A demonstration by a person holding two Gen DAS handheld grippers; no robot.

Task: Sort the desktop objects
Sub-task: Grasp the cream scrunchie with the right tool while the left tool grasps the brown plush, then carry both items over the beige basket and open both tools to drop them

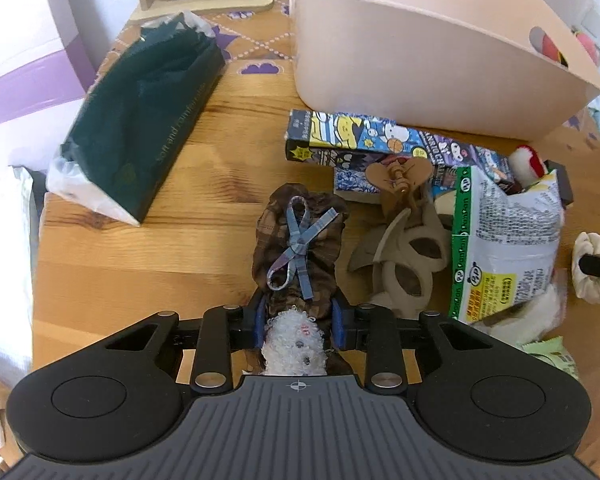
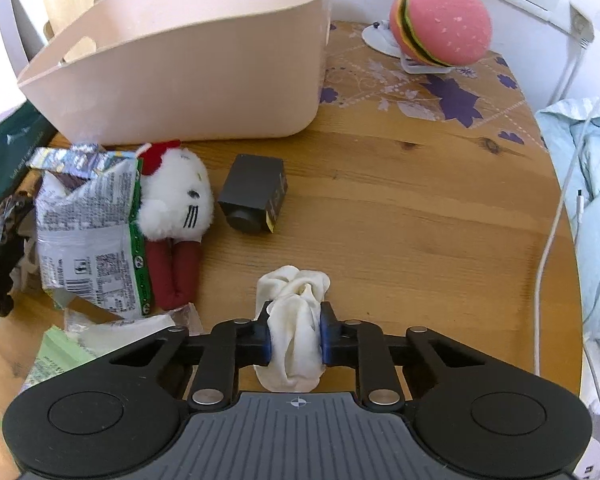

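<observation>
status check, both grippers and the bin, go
Left gripper shut on brown plaid scrunchie. Right gripper shut on white scrunchie. Pink bin open-topped behind the clutter, nothing blocking it.

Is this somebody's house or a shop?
Probably a home, perhaps a bedroom. A round wooden table is cluttered with a cat plush, a snack bag and a burger-shaped toy, and light blue bedding lies right beside it.
</observation>
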